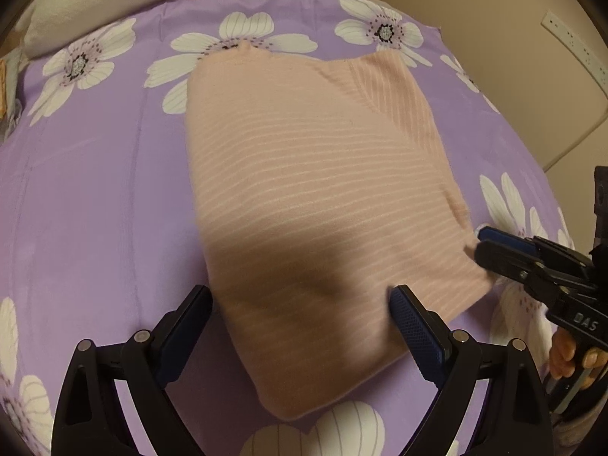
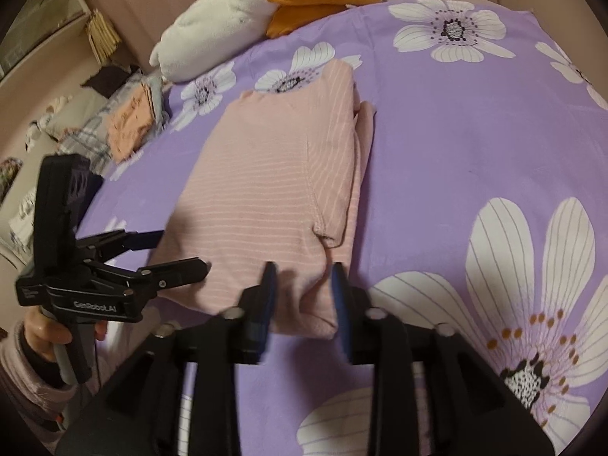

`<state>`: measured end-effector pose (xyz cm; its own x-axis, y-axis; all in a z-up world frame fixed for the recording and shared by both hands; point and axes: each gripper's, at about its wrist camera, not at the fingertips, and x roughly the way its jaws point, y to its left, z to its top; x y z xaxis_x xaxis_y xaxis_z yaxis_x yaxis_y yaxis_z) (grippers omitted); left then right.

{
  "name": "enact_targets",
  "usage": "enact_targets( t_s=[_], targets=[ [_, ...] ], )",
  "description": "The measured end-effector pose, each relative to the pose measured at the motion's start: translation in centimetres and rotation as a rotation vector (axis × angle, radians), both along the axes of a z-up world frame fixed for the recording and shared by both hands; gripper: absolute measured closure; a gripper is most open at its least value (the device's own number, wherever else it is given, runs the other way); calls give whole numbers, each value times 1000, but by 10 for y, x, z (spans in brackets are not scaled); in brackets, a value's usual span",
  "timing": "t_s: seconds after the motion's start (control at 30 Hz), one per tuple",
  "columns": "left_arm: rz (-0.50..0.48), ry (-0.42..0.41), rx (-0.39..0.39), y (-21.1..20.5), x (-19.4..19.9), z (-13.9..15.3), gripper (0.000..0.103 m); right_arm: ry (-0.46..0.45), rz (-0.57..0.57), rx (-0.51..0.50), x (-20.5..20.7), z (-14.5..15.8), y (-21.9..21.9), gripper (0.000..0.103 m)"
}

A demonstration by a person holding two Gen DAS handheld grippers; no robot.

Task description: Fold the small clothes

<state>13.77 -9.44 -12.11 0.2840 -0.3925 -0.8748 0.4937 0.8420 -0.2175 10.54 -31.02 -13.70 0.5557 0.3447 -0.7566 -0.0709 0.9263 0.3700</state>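
A pink striped garment [image 1: 315, 190] lies partly folded on the purple flowered bedsheet [image 1: 95, 197], with one sleeve folded over its body. It also shows in the right wrist view [image 2: 266, 190]. My left gripper [image 1: 300, 304] is open, its jaws wide apart astride the garment's near edge; it appears in the right wrist view [image 2: 182, 250] at the garment's left side. My right gripper [image 2: 304, 285] is open, its jaws either side of the garment's near corner. In the left wrist view the right gripper [image 1: 480, 243] touches the garment's right edge.
A white and orange plush toy [image 2: 243, 11] lies at the far edge of the bed. A pile of folded clothes [image 2: 125, 121] sits at the bed's left side. A beige wall with a power strip [image 1: 573, 45] stands to the right.
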Motion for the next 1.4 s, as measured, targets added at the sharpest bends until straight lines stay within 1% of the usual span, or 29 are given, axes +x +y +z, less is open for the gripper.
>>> enact_targets(
  t_s=[0.07,0.1,0.13,0.2,0.27,0.37,0.43,0.47,0.57,0.6,0.67,0.77,0.87,0.9,0.97,1.07,1.4],
  targets=[
    [12,-3,-17,4,-1,4,9,-14,-14,23,-4,5,-3,49],
    [17,-1,-25,6,-1,6,9,-19,-16,30,-4,7,-3,47],
    [22,0,-35,8,-1,8,9,-21,-22,32,-4,8,-3,45],
    [28,-4,-60,12,0,12,9,-22,-34,26,-5,11,-3,36],
    [39,-10,-71,16,1,15,9,-23,-42,27,-3,13,-3,31],
    [65,-14,-77,23,5,16,8,-25,-44,29,2,16,-4,27],
    [77,-6,-85,26,7,15,3,-21,-50,26,6,16,-5,23],
    [84,-5,-93,28,9,15,3,-20,-54,26,8,16,-6,20],
    [91,6,-113,33,11,16,3,-16,-70,47,12,15,-12,15],
    [94,10,-115,34,13,15,3,-9,-76,63,16,13,-15,10],
    [99,16,-117,35,14,15,3,5,-85,91,22,10,-20,4],
    [107,49,-138,37,19,12,3,26,-83,134,30,7,-25,2],
    [114,101,-169,38,26,7,3,45,-101,172,36,4,-31,2],
    [114,107,-175,37,27,7,3,50,-111,191,38,4,-33,2],
    [116,102,-168,37,29,7,3,53,-127,225,39,3,-38,2],
    [113,100,-156,34,32,6,3,54,-141,243,40,3,-42,2],
    [107,103,-143,28,41,3,3,58,-127,244,47,3,-44,2]
  ],
)
